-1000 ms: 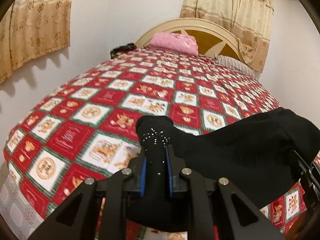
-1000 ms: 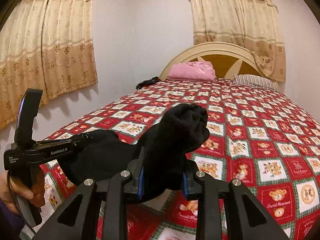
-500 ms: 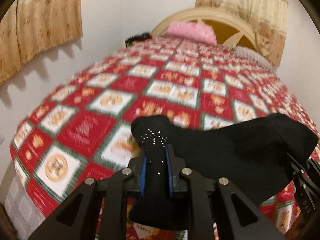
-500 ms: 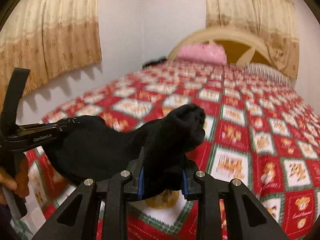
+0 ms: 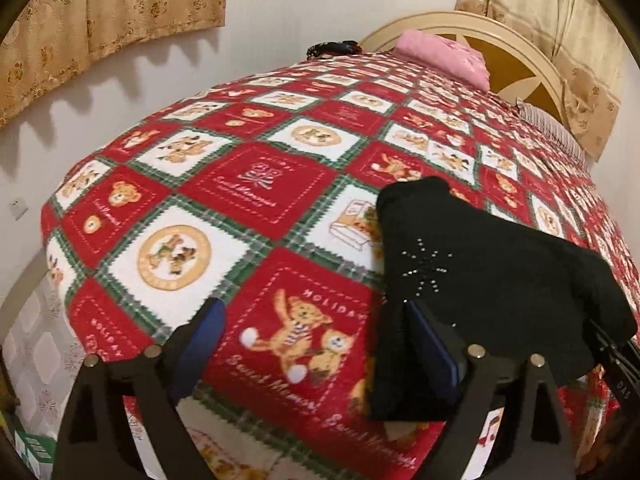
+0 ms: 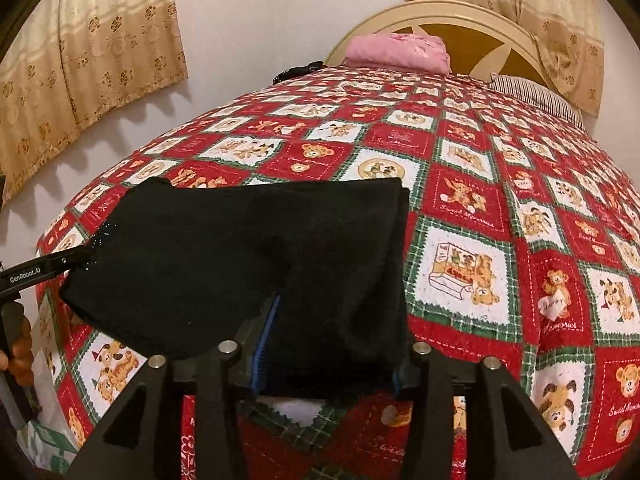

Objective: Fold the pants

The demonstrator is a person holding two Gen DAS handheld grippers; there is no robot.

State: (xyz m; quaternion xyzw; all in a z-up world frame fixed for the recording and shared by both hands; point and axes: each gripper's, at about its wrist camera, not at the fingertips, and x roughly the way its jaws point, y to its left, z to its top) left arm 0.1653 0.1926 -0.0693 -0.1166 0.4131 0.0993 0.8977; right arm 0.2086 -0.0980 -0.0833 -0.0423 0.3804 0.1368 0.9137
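The black pants [image 5: 492, 276], folded into a compact bundle with a small sparkly star, lie on the red patchwork bedspread [image 5: 248, 184] near the bed's foot. My left gripper [image 5: 316, 336] is opening wide; the cloth only drapes over its right finger [image 5: 432, 348], and bare bedspread shows between the fingers. In the right wrist view the pants [image 6: 240, 248] spread across the near bed. My right gripper [image 6: 328, 360] is opening too, with the bundle's near edge lying loose between its blue pads [image 6: 262, 344]. The left gripper's tip [image 6: 76, 258] touches the pants' left corner.
A pink pillow [image 6: 396, 50] and a striped pillow [image 6: 536, 94] lie by the cream headboard [image 6: 476, 20]. A dark item [image 6: 296, 72] sits at the far left corner of the bed. Curtains [image 6: 88, 60] hang on the wall. A hand [image 6: 16, 356] holds the left tool.
Both grippers sank toward the bed with the pants. The left jaws sprang wide and let go of the cloth; the right jaws widened, and the bunched cloth now lies flatter on the bedspread.
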